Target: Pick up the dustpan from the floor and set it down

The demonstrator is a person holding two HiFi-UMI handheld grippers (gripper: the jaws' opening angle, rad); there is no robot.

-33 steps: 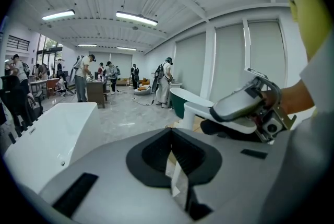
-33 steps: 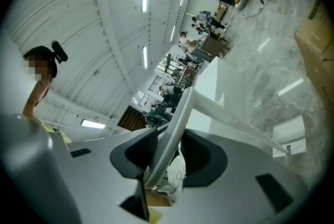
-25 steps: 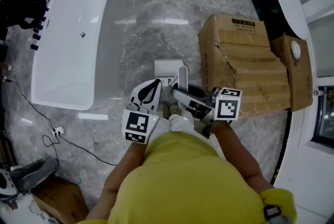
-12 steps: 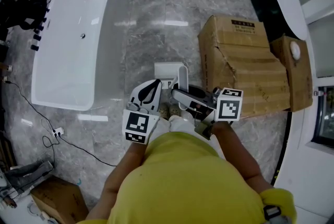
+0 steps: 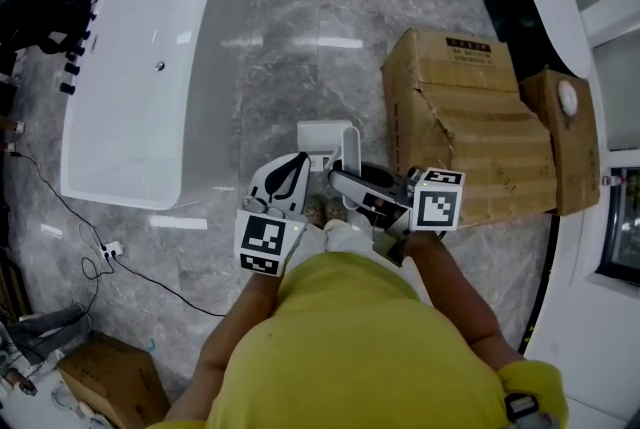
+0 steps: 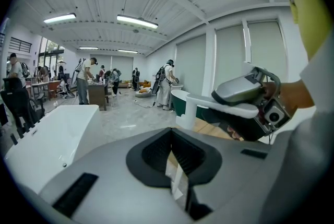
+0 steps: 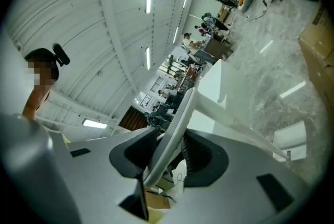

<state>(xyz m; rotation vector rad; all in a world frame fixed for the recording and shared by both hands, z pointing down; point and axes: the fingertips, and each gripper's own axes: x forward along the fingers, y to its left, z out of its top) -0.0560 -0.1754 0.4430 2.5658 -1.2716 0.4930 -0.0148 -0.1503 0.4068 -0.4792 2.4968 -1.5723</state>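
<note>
Now the right gripper [image 7: 168, 157] pinches the long white handle of the dustpan [image 5: 322, 133]. The pan is out in front over the grey floor [image 5: 290, 37], near the cardboard box [image 5: 470, 117]. The left gripper [image 6: 175, 160] is pressed together on nothing, just beside the right one, and the white bathtub [image 5: 140, 67] is far off to its left.

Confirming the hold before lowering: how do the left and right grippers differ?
The right gripper is clamped on the dustpan by its white handle; the left gripper is shut on nothing. The right gripper sits nearer the cardboard box, the left gripper nearer the bathtub. Both are close in front of the person.
</note>
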